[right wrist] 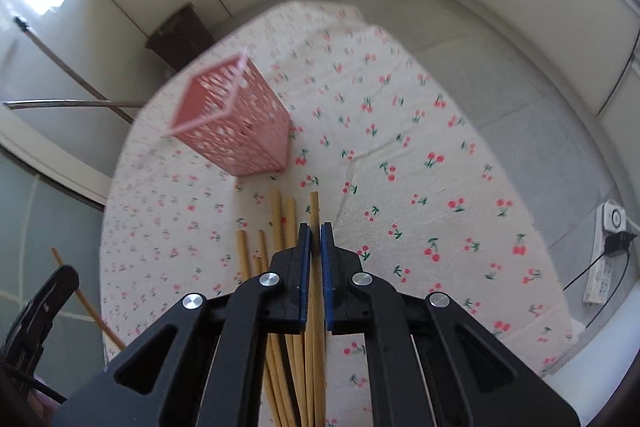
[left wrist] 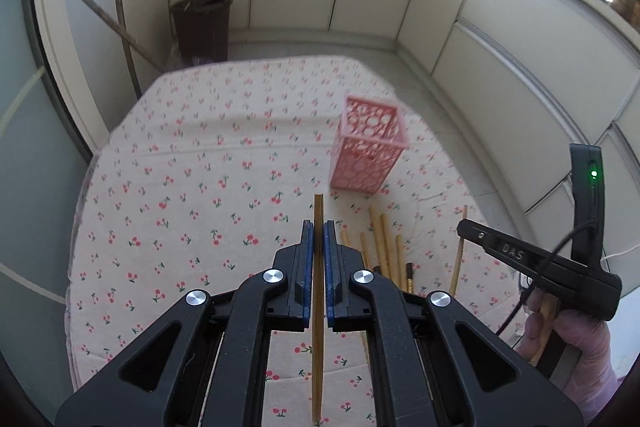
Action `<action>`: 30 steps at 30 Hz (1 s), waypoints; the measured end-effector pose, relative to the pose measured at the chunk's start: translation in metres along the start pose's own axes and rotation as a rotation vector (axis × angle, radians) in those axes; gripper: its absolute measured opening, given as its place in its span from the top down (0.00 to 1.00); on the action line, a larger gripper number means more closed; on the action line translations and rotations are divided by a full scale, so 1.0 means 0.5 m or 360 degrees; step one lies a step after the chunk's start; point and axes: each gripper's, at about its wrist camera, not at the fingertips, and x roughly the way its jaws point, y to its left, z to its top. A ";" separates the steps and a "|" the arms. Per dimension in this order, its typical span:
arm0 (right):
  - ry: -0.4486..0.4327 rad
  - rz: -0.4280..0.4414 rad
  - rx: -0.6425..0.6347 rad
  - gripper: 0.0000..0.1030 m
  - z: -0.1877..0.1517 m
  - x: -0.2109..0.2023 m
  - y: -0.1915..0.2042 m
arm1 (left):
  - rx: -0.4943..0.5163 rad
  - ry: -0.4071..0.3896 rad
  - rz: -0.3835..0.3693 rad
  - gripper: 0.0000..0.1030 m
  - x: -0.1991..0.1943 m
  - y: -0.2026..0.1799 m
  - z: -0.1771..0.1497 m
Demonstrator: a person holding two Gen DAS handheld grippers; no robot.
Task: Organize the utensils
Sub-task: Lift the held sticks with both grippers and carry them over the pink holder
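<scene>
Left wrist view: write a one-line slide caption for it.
Left gripper clamps one chopstick above the cherry-print tablecloth, with the pink holder ahead and loose chopsticks beside it.

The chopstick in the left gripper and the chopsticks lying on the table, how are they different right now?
The held chopstick is clamped alone between the left gripper's fingers, lifted off the tablecloth; the loose chopsticks lie flat on it in a fanned bunch, touching no fingers. The held one points toward the pink basket; the loose ones lie at mixed angles. All look like the same plain light wood.
</scene>
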 end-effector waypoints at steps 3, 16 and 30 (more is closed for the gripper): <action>-0.0112 0.0036 -0.0064 0.95 -0.012 -0.076 -0.007 | 0.0056 -0.0117 0.0008 0.96 -0.057 -0.016 -0.001; -0.0553 0.0297 -0.0116 0.95 0.074 -0.361 -0.010 | 0.0076 -0.0410 -0.0064 0.96 -0.182 -0.079 0.125; -0.0736 0.0417 0.0118 0.95 0.259 -0.382 -0.046 | 0.0011 -0.0499 -0.0066 0.96 -0.095 -0.144 0.340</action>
